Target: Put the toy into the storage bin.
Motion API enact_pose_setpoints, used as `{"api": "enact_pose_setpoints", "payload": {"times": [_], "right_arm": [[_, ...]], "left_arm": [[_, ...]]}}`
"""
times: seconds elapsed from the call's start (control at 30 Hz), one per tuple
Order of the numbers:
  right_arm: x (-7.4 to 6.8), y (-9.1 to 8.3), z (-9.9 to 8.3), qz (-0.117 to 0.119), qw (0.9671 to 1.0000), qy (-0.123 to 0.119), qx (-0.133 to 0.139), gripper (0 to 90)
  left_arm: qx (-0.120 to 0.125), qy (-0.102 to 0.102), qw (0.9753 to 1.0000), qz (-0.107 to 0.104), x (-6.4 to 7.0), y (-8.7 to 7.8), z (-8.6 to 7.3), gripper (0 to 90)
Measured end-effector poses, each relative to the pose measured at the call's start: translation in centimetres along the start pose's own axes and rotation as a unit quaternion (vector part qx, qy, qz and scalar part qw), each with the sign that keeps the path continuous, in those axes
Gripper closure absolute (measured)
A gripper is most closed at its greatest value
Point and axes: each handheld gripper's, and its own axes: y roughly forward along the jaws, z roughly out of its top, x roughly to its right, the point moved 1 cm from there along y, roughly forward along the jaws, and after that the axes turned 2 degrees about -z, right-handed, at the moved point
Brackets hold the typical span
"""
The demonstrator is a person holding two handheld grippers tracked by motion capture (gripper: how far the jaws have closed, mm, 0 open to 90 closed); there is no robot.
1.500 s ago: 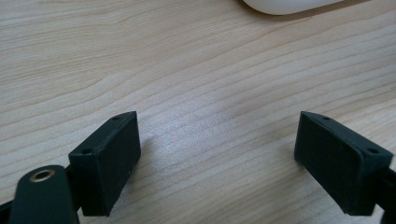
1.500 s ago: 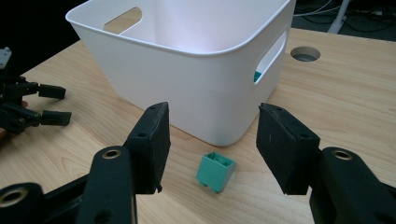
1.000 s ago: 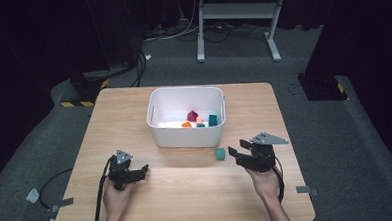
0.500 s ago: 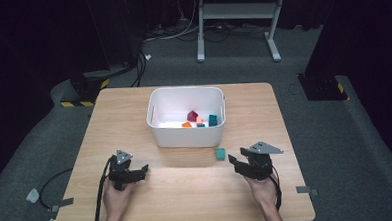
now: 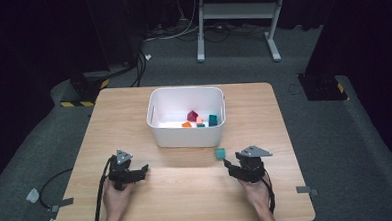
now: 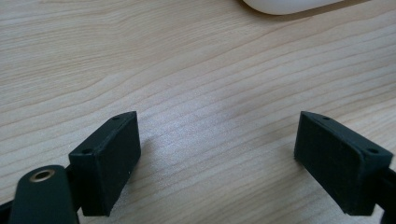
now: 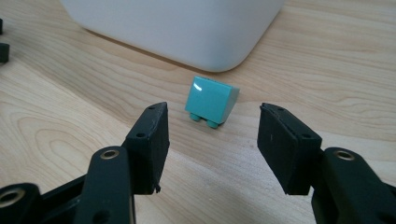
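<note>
Partly cropped, white bin [image 7: 173, 28] behind teal block [image 7: 211, 101], right gripper [image 7: 212, 140] jaws apart

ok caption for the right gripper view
Open right gripper lined up on a teal block beside the white bin.

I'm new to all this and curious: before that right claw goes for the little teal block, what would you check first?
1. right gripper jaws open wider than the teal block: ok.
2. Block lined up between the jaws: ok, but it lies ahead of them, not yet between.
3. Block clear of the white bin: ok, a small gap shows.
4. Block resting steadily: cannot tell, it looks tilted on its studs.
5. left gripper out of the way: ok, open over bare table.
</note>
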Motion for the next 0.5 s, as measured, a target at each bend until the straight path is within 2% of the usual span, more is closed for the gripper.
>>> {"api": "enact_pose_setpoints", "payload": {"times": [0.5], "right_arm": [[-0.6,2.8,-0.6,-0.015,0.9993,-0.006,-0.033,43.1]], "left_arm": [[0.000,0.000,1.0000,0.000,0.0,0.0,0.0,14.6]]}}
